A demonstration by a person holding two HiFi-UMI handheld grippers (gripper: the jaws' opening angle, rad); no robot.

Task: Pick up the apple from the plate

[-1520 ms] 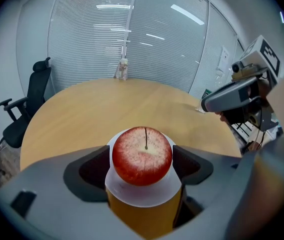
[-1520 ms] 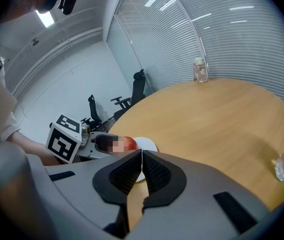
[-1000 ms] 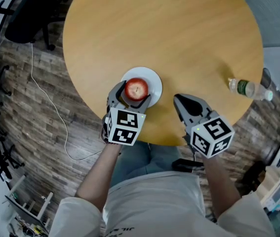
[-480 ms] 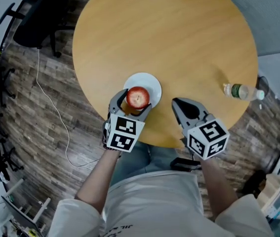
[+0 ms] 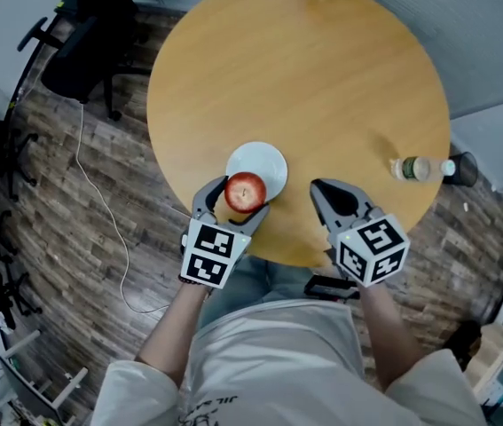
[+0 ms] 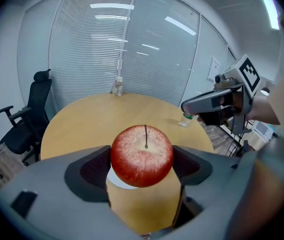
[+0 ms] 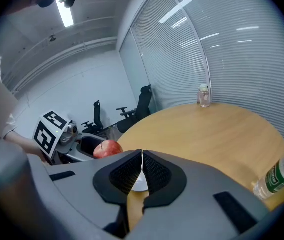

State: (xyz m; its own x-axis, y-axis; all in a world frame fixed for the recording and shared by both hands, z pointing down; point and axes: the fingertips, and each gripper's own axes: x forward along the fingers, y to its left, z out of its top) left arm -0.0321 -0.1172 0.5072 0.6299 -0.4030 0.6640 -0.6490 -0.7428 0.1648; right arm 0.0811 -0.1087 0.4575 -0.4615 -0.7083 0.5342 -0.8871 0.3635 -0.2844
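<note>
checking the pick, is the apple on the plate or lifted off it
Lifted off: the left gripper clamps the apple, and the plate lies lower, on the table.

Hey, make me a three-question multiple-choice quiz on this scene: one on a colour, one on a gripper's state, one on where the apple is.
1. The plate is:
A. blue
B. white
C. black

2. The right gripper's jaws stand:
A. wide apart
B. together, with nothing between them
C. half open

3. The apple is:
A. between the left gripper's jaws
B. in the right gripper
C. lying free on the plate

Answers:
1 B: the plate shows plain white against the wood in the head view.
2 B: the right gripper view shows its two pads meeting at a thin seam.
3 A: the left gripper view shows a jaw pressed on each side of the apple.
</note>
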